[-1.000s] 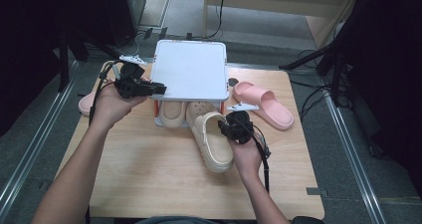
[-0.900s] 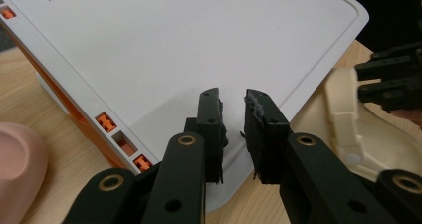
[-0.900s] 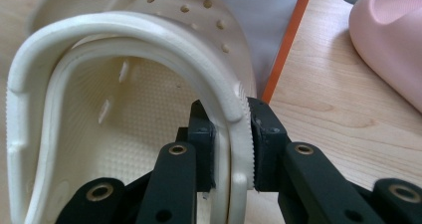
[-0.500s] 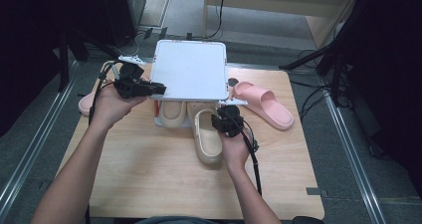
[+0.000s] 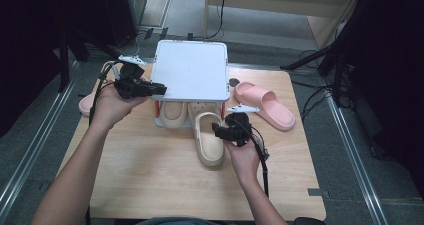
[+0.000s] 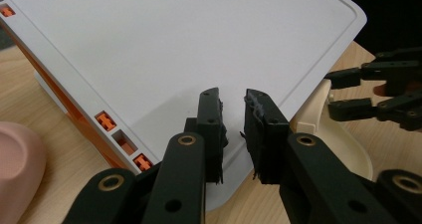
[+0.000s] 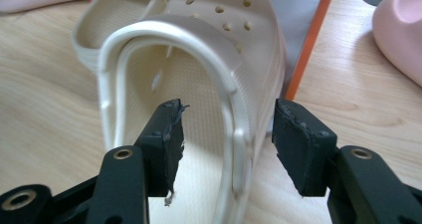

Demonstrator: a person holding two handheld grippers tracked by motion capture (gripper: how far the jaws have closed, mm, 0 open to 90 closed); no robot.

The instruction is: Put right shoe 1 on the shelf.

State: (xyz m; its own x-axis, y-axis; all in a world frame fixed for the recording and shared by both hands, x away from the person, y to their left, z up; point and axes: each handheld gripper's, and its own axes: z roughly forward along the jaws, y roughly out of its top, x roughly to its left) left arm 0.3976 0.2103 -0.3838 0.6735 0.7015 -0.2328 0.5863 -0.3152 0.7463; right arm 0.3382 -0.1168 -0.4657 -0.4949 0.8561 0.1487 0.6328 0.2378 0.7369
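Bare forearms; black left gripper (image 5: 150, 89) and right gripper (image 5: 218, 130), brass rivets, trailing black cables.

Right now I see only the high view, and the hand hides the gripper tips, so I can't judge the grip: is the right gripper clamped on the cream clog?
Observer: No. In the right gripper view, the right gripper has just been opening. Its jaws straddle the side wall of the cream clog, one pad inside and one outside, and neither is pressing.
Operator: And the left gripper, does it hold the white shelf?
Observer: In the left gripper view, the left gripper has its jaws close together over a corner of the white shelf. Whether they pinch its rim I cannot tell.
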